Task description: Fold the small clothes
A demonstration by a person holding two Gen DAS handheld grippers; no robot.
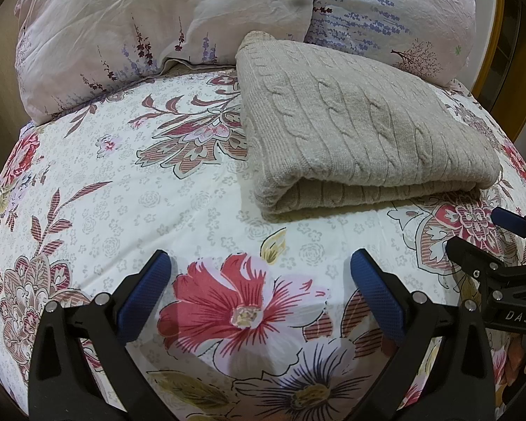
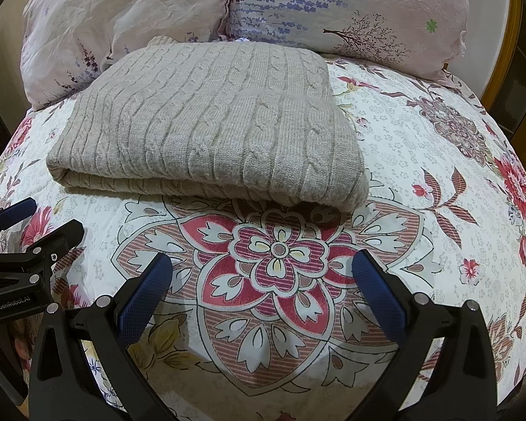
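Observation:
A beige cable-knit sweater point(image 1: 354, 129) lies folded in a neat rectangle on the floral bedsheet point(image 1: 150, 189), its folded edge toward me. It also shows in the right wrist view point(image 2: 207, 126). My left gripper point(image 1: 261, 263) is open and empty, held over the sheet short of the sweater's near edge. My right gripper point(image 2: 263, 266) is open and empty, also short of the sweater. Each gripper shows at the edge of the other's view: the right one point(image 1: 487, 231), the left one point(image 2: 42, 221).
Two pale floral pillows point(image 1: 164, 31) point(image 2: 350, 10) lean at the head of the bed behind the sweater. A wooden bed frame point(image 2: 515, 42) runs along the right side. The bedsheet point(image 2: 420, 161) spreads wide around the sweater.

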